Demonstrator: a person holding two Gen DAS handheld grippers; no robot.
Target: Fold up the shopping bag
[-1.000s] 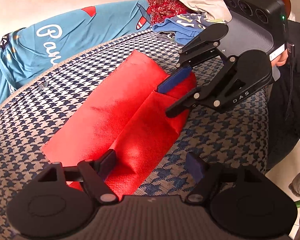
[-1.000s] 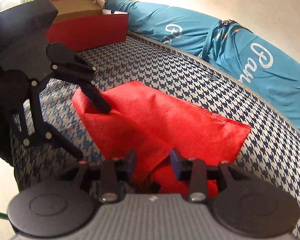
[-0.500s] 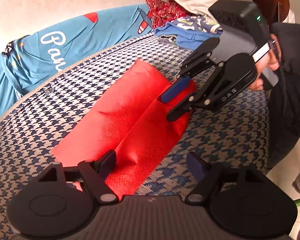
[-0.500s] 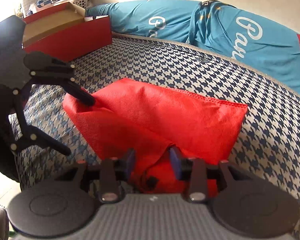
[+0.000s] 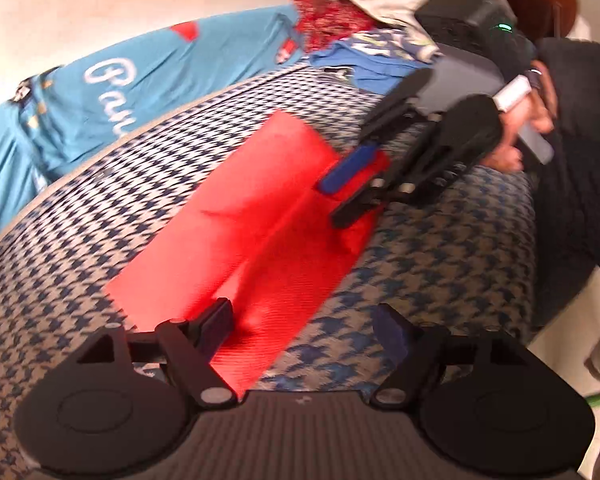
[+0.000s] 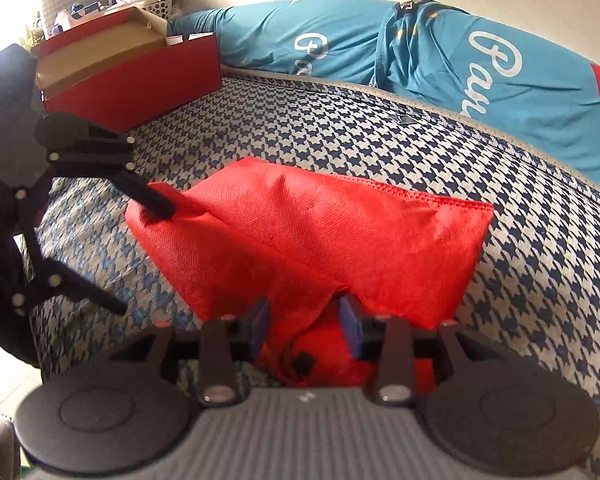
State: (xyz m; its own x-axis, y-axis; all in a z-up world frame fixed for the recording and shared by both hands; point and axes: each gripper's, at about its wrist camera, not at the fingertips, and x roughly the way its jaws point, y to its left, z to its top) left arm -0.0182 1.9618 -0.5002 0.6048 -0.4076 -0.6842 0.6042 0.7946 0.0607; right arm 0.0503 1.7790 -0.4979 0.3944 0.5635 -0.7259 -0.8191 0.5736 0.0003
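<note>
One red bag (image 5: pixel 236 216) lies flat on the checked cushion (image 5: pixel 440 264) in the left wrist view, barely shifted from a second ago; the left gripper (image 5: pixel 300 332) gapes wide, one finger on the near edge, gripping nothing; one blue cloth (image 5: pixel 148 84) sits far left. From the right wrist view, the right gripper (image 6: pixel 304 324) stays narrow, seemingly pinching the bag's near fold; one red box (image 6: pixel 132 80) far left; the fold has hardly advanced.

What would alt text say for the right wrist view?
A red nonwoven shopping bag lies partly folded on a blue-and-white houndstooth cushion. The right tool straddles bunched fabric at its near end; the left tool stands wide open at its left corner.
</note>
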